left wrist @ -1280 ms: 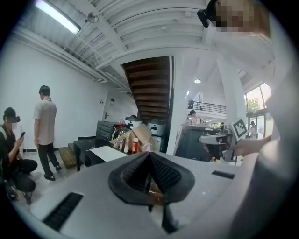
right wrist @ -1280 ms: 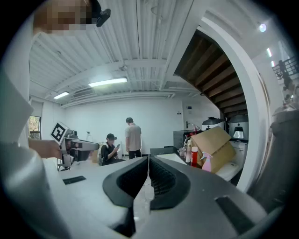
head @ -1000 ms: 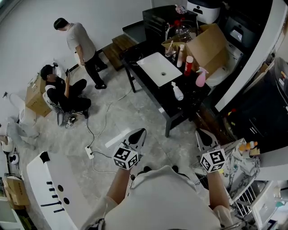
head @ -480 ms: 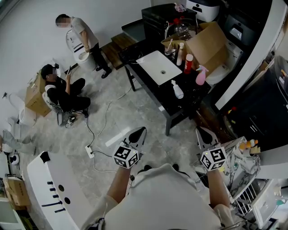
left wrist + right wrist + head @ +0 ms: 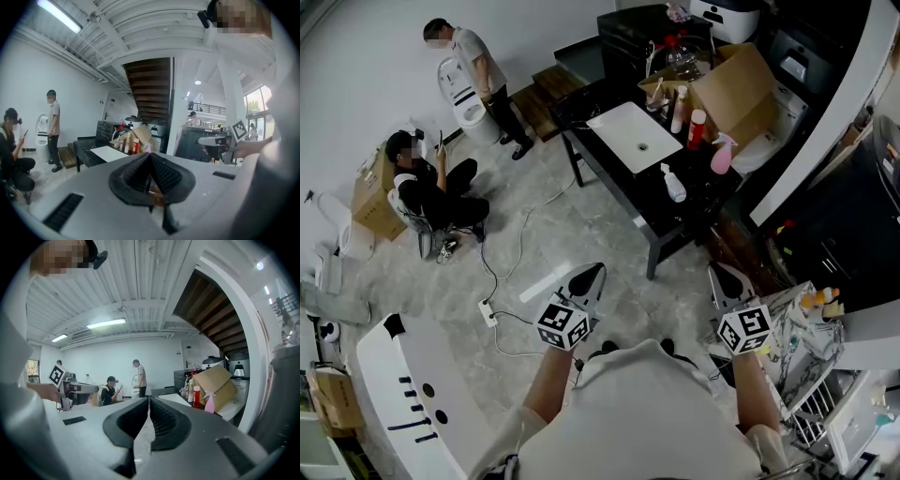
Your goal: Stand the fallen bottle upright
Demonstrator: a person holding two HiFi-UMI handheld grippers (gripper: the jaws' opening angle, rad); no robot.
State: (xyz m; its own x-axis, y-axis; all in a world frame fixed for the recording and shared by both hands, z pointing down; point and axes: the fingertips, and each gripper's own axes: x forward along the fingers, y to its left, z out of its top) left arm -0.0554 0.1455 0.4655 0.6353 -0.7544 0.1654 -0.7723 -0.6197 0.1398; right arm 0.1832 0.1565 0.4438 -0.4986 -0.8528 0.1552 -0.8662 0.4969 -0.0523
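Note:
A white pump bottle lies on its side on the black table, near the table's front end. On the same table stand a red bottle and a pink spray bottle. My left gripper and right gripper hover over the floor well short of the table, both shut and empty. In the left gripper view the jaws meet with nothing between them, and the table lies far ahead. In the right gripper view the jaws are likewise together; the red bottle and the spray bottle show to the right.
A white tray and an open cardboard box sit on the table. One person stands and another sits on the floor at left. A power strip with cables lies ahead, a white machine near left, a wire rack right.
The standing person has walked further back to a white unit by the wall. Both grippers have stayed where they were, still shut.

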